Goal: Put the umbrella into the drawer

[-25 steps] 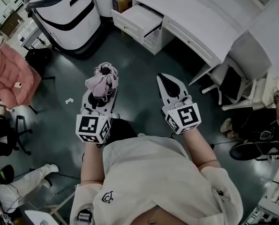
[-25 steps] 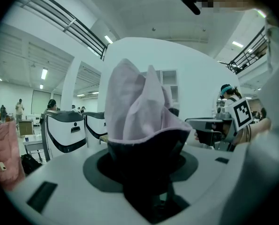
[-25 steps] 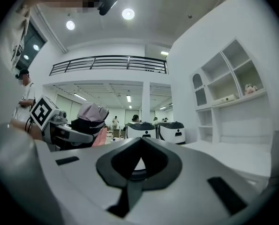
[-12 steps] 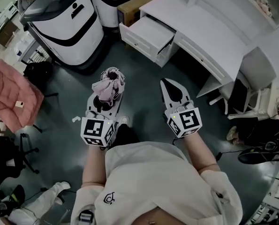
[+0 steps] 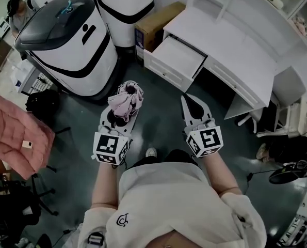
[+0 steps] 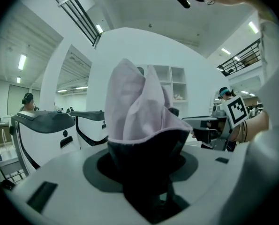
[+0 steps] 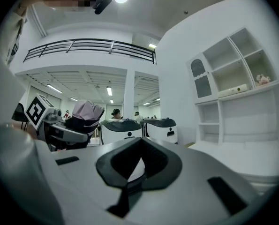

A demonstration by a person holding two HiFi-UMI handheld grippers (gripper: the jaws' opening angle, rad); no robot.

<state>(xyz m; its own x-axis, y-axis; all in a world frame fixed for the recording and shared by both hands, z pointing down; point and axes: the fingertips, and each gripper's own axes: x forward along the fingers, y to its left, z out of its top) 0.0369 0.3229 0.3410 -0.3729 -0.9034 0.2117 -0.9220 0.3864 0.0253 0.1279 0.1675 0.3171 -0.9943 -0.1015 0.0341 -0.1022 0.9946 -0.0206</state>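
In the left gripper view I can't see the umbrella (image 6: 139, 116)'s lower end, it's sunk btwn the left gripper (image 6: 146, 182)'s jaws, & its cloth blocks most of the room behind. In head view the drawer (image 5: 176, 58)'s rear runs under the desk (image 5: 236, 40) top, & the desk's far end is cut off at the pic's edge. The small tan thing (image 5: 26, 144) on the pink cushion (image 5: 11, 133) is too small to ID.

Left tongs (image 6: 146, 182) are clamped tight on the umbrella (image 6: 139, 111), its pink folds rising through the centre of the frame. White machines (image 6: 41, 135) with dark tops sit at mid left. A white shelf unit (image 6: 175, 83) peeks out behind the umbrella.
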